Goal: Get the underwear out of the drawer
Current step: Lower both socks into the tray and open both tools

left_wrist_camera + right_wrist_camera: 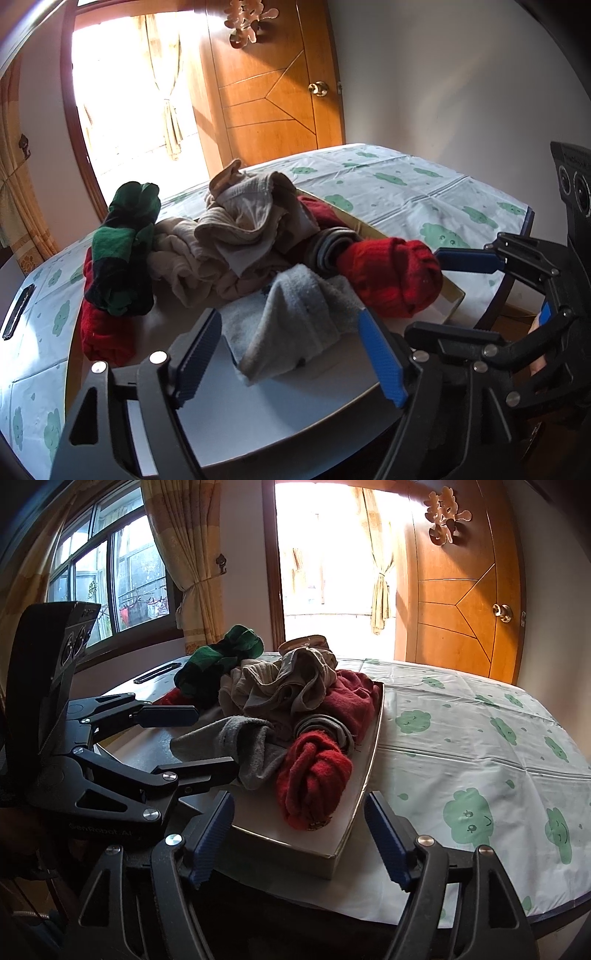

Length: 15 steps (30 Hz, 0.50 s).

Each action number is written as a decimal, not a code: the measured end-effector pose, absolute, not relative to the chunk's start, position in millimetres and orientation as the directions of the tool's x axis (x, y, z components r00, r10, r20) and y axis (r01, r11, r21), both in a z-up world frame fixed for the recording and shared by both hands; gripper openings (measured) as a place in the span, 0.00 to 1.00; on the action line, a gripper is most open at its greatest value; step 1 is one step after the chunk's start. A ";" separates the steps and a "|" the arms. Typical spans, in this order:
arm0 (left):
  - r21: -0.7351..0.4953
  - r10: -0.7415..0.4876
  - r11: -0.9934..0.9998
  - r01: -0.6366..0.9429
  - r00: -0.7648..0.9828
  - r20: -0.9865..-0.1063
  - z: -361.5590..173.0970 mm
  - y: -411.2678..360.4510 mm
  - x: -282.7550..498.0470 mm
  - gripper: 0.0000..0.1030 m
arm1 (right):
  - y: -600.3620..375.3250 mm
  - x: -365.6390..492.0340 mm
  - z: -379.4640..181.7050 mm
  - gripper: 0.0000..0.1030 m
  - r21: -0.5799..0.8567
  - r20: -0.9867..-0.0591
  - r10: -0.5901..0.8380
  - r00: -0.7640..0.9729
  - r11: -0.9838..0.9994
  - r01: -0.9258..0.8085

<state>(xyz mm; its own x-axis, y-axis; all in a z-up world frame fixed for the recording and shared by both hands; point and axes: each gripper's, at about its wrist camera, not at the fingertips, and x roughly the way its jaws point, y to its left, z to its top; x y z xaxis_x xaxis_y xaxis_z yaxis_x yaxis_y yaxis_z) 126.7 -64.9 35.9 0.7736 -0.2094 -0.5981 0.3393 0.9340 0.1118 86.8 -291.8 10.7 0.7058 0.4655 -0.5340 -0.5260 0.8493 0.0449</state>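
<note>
A shallow grey drawer (288,413) (295,849) stands on the table, piled with clothes. Crumpled beige underwear (243,218) (291,679) lies on top at the middle of the pile. Around it are a bright red rolled sock (391,273) (314,771), a grey cloth (295,317) (243,746), a green-and-black roll (125,251) (218,657) and dark red fabric (351,701). My left gripper (286,332) (214,738) is open, with the grey cloth lying loose between its fingers. My right gripper (297,812) (424,291) is open at the drawer's near right corner, either side of the red roll's end.
The table wears a white cloth with green clouds (406,184) (461,738). A flat black object (18,310) (159,672) lies on it beyond the drawer's left side. A wooden door (266,81) (461,602) and a bright doorway stand behind.
</note>
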 end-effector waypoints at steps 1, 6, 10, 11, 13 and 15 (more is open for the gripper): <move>0.112 -0.209 0.934 0.339 0.774 -0.598 35.8 -64.9 126.6 0.77 | -291.7 86.6 10.7 0.73 0.043 -0.535 0.464 0.706 0.849 -0.526; 0.129 -0.194 0.936 0.327 0.785 -0.589 36.9 -64.4 124.1 0.86 | -291.2 85.7 11.4 0.73 0.040 -0.537 0.461 0.706 0.850 -0.525; 0.124 -0.193 0.938 0.325 0.783 -0.591 37.2 -62.8 124.3 0.86 | -290.7 84.7 11.8 0.73 0.041 -0.537 0.462 0.706 0.850 -0.525; 0.125 -0.193 0.937 0.326 0.783 -0.591 37.2 -62.7 124.4 0.87 | -290.2 84.5 11.9 0.73 0.040 -0.536 0.462 0.707 0.850 -0.525; 0.132 -0.187 0.937 0.323 0.783 -0.594 36.5 -62.6 124.6 0.88 | -289.7 83.8 11.8 0.73 0.042 -0.536 0.463 0.706 0.850 -0.525; 0.135 -0.181 0.938 0.320 0.783 -0.594 36.2 -62.2 123.3 0.91 | -290.1 82.6 11.6 0.73 0.047 -0.534 0.466 0.705 0.849 -0.526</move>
<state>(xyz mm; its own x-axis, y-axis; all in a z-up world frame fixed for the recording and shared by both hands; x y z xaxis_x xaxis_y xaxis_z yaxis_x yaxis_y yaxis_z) 123.3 -62.2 36.2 0.7834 -0.1813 -0.5945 0.3197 0.9378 0.1352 82.6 -290.1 11.6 0.7052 0.4659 -0.5344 -0.5257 0.8494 0.0469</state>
